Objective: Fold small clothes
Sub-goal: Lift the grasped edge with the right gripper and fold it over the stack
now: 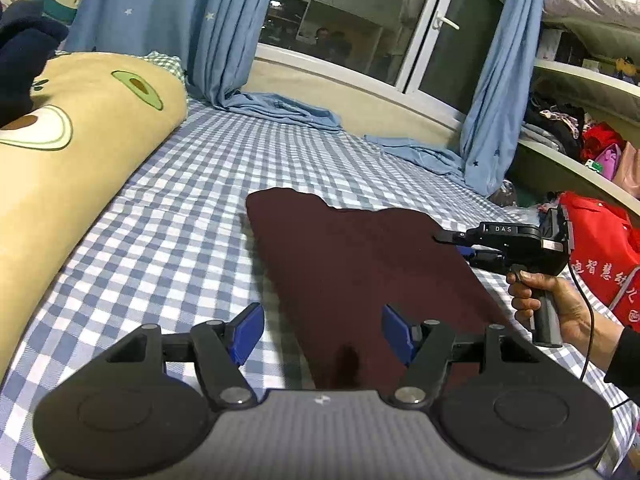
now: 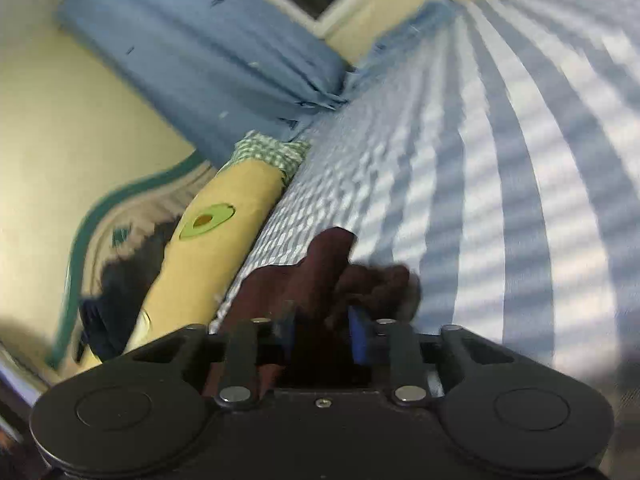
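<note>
Right gripper [image 2: 322, 330] apparently pinches maroon garment [image 1: 352, 276]; left gripper [image 1: 322, 334] gapes.

Blue-and-white checked bedsheet [image 1: 192, 184] covering the bed; a long yellow pillow with avocado print [image 1: 68, 148] along its left edge, dark blue clothing [image 1: 20, 60] piled at the pillow's far left. Blue star-print curtains [image 1: 168, 28] hang at the window [image 1: 360, 20] along the far edge, their hems pooling on the sheet. Red bag with white lettering [image 1: 600, 248] beyond the right edge, below cluttered shelves [image 1: 572, 124].
</note>
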